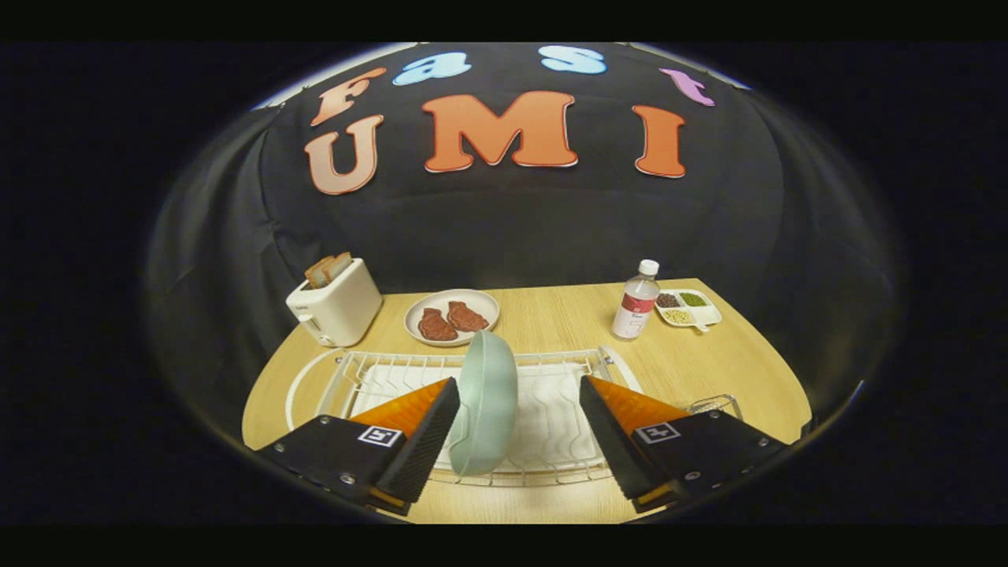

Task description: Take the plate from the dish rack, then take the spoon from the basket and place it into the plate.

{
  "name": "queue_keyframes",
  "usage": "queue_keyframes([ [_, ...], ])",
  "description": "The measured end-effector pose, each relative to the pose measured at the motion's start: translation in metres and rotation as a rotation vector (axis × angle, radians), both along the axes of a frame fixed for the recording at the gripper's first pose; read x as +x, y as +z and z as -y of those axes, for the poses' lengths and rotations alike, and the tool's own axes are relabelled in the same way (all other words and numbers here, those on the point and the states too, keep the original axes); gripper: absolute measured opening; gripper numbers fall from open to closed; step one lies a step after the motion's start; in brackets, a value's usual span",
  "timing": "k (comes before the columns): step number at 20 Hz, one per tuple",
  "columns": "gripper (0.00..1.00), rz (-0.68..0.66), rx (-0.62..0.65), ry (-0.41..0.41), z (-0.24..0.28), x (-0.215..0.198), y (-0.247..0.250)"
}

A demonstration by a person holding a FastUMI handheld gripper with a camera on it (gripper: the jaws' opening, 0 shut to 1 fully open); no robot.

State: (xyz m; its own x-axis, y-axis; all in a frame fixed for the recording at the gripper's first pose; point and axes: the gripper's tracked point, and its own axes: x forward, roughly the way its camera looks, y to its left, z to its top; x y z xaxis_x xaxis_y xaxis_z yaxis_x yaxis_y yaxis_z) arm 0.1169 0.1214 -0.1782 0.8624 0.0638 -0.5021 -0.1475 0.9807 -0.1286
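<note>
The gripper is spread wide, its two black fingers with orange backs set far apart above the near side of a white wire dish rack. Between them stands the pale green plate, upright on its edge in the rack's slots. Its rim lies just beside the left finger's ribbed pad, though actual contact cannot be made out; the right finger is well apart from it, so nothing is clamped.

The rack sits on a light wooden table, over a white draining mat. Just to the right of the right finger, a small wire basket peeks out behind it; what it holds is hidden.

Beyond the rack, a round plate with two reddish-brown pieces of meat rests near the middle of the table. To its left is a white toaster with two slices of bread sticking up from it. To the right stands a clear bottle with a white cap and red label, and just beside that a white divided dish holding dark, green and yellowish contents.
</note>
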Motion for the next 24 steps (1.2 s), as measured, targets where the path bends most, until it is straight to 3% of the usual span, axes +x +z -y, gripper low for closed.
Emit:
queue_keyframes([
  [5,0.71,-0.113,-0.033,-0.057,0.0,0.004,-0.035],
  [7,0.55,-0.137,-0.046,-0.072,-0.003,0.006,-0.043],
  [8,0.41,-0.145,-0.051,-0.085,-0.004,0.005,-0.045],
  [10,0.29,-0.138,-0.073,-0.111,-0.003,0.007,-0.043],
  [21,0.23,-0.013,-0.223,-0.164,-0.01,0.006,-0.001],
  [24,0.23,0.013,-0.179,-0.167,-0.009,-0.003,0.015],
])
